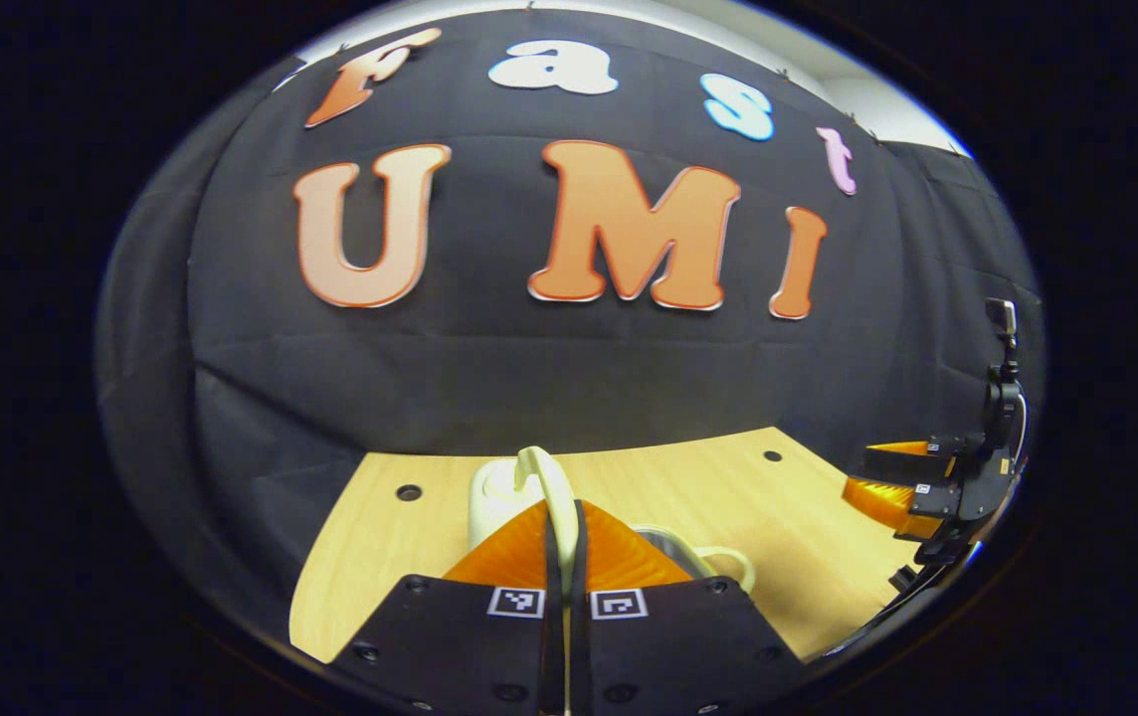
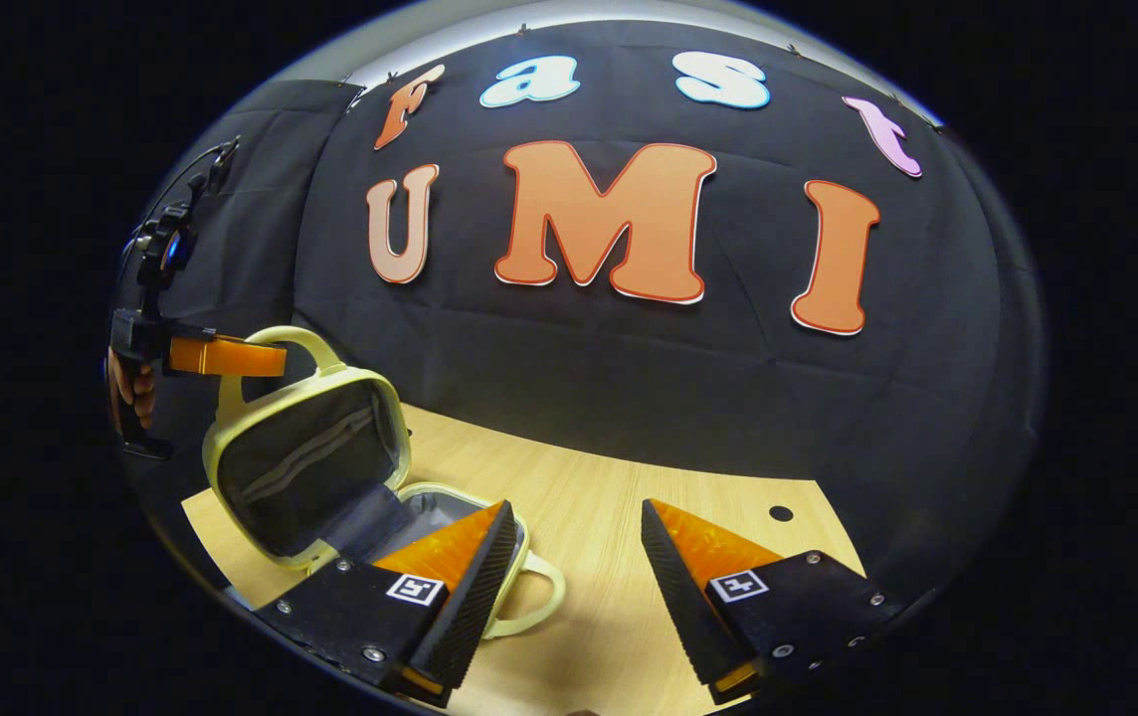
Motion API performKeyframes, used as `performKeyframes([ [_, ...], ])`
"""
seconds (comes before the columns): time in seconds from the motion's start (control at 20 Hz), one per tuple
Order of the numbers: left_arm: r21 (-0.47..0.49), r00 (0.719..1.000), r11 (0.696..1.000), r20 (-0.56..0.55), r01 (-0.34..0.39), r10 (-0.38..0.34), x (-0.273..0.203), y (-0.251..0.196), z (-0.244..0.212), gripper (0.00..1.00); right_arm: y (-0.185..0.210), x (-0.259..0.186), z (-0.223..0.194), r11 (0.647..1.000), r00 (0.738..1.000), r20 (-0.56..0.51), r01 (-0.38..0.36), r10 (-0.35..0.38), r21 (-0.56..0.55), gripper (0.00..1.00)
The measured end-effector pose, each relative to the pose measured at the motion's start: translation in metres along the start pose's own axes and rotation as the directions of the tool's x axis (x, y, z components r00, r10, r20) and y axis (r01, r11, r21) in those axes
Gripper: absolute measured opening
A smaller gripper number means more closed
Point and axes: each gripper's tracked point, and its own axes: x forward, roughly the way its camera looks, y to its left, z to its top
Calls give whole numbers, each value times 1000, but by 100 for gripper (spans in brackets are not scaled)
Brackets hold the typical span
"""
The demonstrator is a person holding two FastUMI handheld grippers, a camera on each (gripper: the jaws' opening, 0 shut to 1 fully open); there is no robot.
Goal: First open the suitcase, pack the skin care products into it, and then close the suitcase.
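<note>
Holding one suitcase (image 2: 330,467) lid up by its handle (image 1: 551,497): left gripper (image 1: 565,557) clenched on it | right gripper (image 2: 574,557) spread, empty | one table (image 2: 589,497)

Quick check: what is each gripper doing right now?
Left gripper: shut on the lid handle of the suitcase.
Right gripper: open, holding nothing.

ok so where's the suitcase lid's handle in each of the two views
Left gripper view: the lid handle stands low at centre, pinched between that claw's own orange fingers.
Right gripper view: the lid handle is far left, atop the raised lid, with the left claw closed on it.
Shared landmark: the wooden table with its dark holes.
</note>
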Motion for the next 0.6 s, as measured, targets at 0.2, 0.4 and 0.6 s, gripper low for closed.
performKeyframes([
  [0.2,15,998,998,-12,69,-69,20,-66,-15,2,-23,-7,0,1000,1000,12,5,-5,18,82],
  [0.4,44,995,995,-55,90,-88,44,-114,-34,2,-47,-14,-5,999,1000,16,22,-23,24,83],
  [0.6,69,991,993,-100,95,-88,63,-146,-57,4,-70,-18,-12,999,999,9,35,-35,25,83],
])
